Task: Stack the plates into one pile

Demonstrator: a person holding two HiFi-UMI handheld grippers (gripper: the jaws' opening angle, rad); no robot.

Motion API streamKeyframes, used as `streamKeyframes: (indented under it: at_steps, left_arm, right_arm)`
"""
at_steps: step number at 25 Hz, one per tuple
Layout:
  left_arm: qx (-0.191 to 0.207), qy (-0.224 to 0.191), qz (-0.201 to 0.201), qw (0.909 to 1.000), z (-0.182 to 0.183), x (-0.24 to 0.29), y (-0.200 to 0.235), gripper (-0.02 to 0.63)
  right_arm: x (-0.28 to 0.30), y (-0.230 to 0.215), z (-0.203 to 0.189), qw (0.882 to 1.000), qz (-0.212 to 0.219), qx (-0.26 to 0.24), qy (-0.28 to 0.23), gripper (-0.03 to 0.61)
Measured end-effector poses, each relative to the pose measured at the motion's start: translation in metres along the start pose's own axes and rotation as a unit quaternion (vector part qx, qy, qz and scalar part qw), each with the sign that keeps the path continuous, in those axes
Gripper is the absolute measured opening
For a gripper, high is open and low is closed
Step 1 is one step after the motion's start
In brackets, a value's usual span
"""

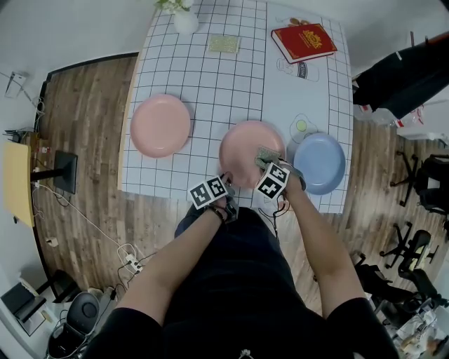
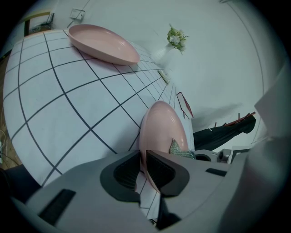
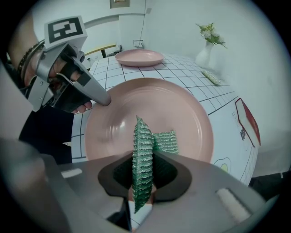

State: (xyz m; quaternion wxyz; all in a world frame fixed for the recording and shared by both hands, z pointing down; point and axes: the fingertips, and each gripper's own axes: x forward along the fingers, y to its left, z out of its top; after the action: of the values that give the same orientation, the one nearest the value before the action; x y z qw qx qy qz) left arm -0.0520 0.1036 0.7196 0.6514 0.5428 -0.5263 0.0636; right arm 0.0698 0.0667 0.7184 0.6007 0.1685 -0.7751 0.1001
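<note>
My left gripper (image 1: 226, 182) is shut on the near rim of a pink plate (image 1: 245, 151) at the table's front edge; the rim (image 2: 144, 150) sits pinched between the jaws. My right gripper (image 3: 143, 175) is shut on a green glittery scrub cloth (image 3: 143, 150), whose free end lies on the inside of that plate (image 3: 136, 104). The left gripper (image 3: 97, 98) shows at the plate's left rim in the right gripper view. A second pink plate (image 1: 160, 125) lies on the table to the left. A blue plate (image 1: 319, 163) lies just right of the held plate.
The table (image 1: 224, 84) has a white gridded cloth. At its far end are a red book (image 1: 303, 41), a white vase with flowers (image 1: 184, 17) and a small green pad (image 1: 224, 44). Cables and office chairs stand on the wooden floor around it.
</note>
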Motion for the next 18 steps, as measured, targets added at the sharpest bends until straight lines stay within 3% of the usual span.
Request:
streamKeyframes:
  at_steps: [18]
  left_arm:
    - [0.01, 0.011, -0.006, 0.9999, 0.0, 0.001, 0.0, 0.041]
  right_arm:
    - [0.012, 0.009, 0.036, 0.999, 0.025, -0.034, -0.035, 0.078]
